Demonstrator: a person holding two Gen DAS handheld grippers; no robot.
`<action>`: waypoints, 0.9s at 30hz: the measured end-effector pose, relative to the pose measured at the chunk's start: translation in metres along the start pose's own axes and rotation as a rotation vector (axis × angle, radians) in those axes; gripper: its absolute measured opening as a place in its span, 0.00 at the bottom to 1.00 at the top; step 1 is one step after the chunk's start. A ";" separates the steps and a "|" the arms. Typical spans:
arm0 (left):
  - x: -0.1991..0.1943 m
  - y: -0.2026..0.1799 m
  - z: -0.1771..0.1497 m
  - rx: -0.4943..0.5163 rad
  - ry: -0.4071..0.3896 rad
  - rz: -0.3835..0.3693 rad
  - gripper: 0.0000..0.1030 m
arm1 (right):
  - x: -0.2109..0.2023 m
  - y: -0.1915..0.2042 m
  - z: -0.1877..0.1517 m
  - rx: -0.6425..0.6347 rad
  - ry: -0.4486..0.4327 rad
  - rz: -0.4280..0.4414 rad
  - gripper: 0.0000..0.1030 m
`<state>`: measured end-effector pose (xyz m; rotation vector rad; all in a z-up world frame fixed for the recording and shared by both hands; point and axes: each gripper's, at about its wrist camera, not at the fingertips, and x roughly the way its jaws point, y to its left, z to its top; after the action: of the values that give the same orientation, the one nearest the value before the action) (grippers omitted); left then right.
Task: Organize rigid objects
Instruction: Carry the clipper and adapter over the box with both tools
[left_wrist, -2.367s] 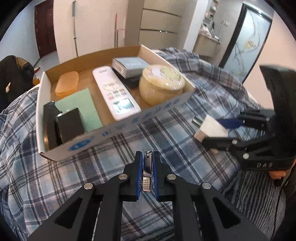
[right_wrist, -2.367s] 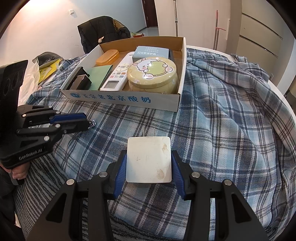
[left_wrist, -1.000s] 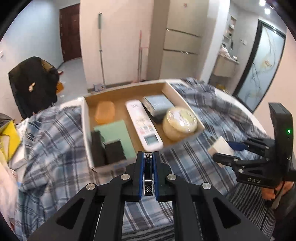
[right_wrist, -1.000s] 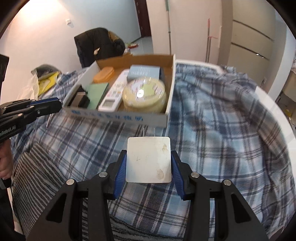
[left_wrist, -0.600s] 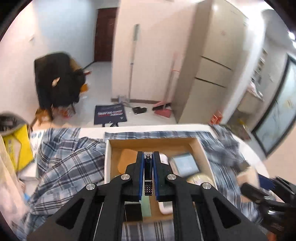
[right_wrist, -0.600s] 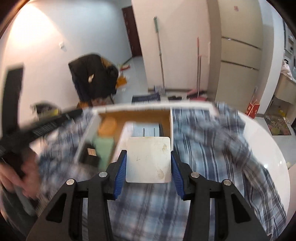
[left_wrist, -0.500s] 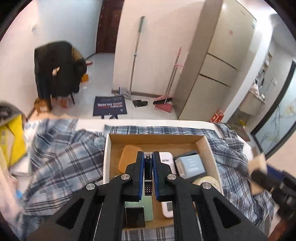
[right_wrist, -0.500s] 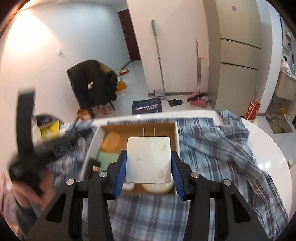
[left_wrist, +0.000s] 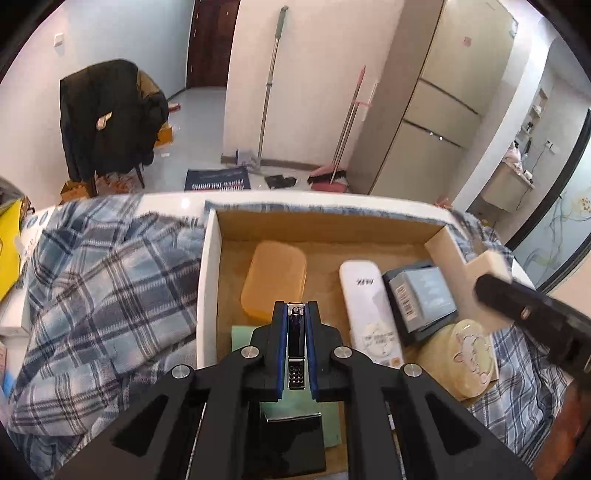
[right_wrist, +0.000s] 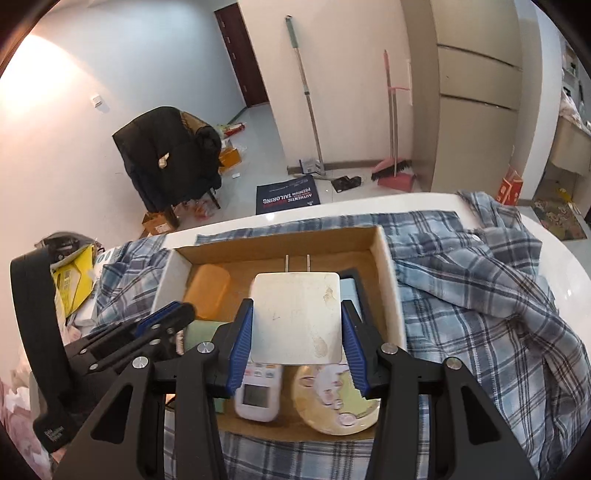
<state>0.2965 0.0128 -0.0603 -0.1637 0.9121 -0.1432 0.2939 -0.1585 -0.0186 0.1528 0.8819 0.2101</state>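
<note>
- The left tongs (left_wrist: 295, 325) are clamped on a nail clipper (left_wrist: 296, 347), which stands on edge between the blue pads, its silver tip pointing forward; they hang over the near left part of the cardboard box (left_wrist: 207, 280).
- The right tongs (right_wrist: 297, 321) are closed on a white plug adapter (right_wrist: 295, 317), flat face up, with its two metal prongs (right_wrist: 297, 263) pointing toward the box's far wall; they hang over the middle of the box.
- In the right wrist view the left tongs (right_wrist: 168, 314) show from the side, low at the left, over the box's left part.
- In the left wrist view the right tongs (left_wrist: 532, 310) enter blurred from the right with the adapter (left_wrist: 487, 264) at their tip, by the box's right wall.
- Inside the box, nearest the camera, lie a black object (left_wrist: 291, 439) and a green card (left_wrist: 295, 410), partly hidden under the left tongs.
- A white remote control (left_wrist: 369, 314) lies lengthwise in the middle, with a round cream tin (left_wrist: 461, 354) to its right at the near corner.
- Farther in are an orange case (left_wrist: 275, 282) on the left and a blue-grey small box (left_wrist: 424, 295) on the right, resting on something dark.
- The cardboard box sits on a blue plaid cloth (left_wrist: 110, 288) spread over a white counter (right_wrist: 554, 236).
- Beyond the counter, a dark jacket (left_wrist: 107, 118) hangs over a chair, and a mop (left_wrist: 269, 92) and a pink broom (left_wrist: 345, 125) lean on the wall.
</note>
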 end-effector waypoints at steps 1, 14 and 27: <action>0.002 -0.001 -0.001 0.005 0.007 0.001 0.10 | -0.001 -0.004 0.001 0.007 -0.009 -0.007 0.43; 0.009 -0.018 -0.007 0.083 0.039 0.080 0.19 | -0.008 -0.015 0.006 0.032 -0.027 -0.003 0.43; -0.116 -0.011 -0.007 0.027 -0.622 0.082 1.00 | -0.009 0.010 -0.007 -0.008 -0.089 0.108 0.43</action>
<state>0.2206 0.0237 0.0273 -0.1342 0.2960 -0.0230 0.2819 -0.1510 -0.0145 0.2012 0.7852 0.3048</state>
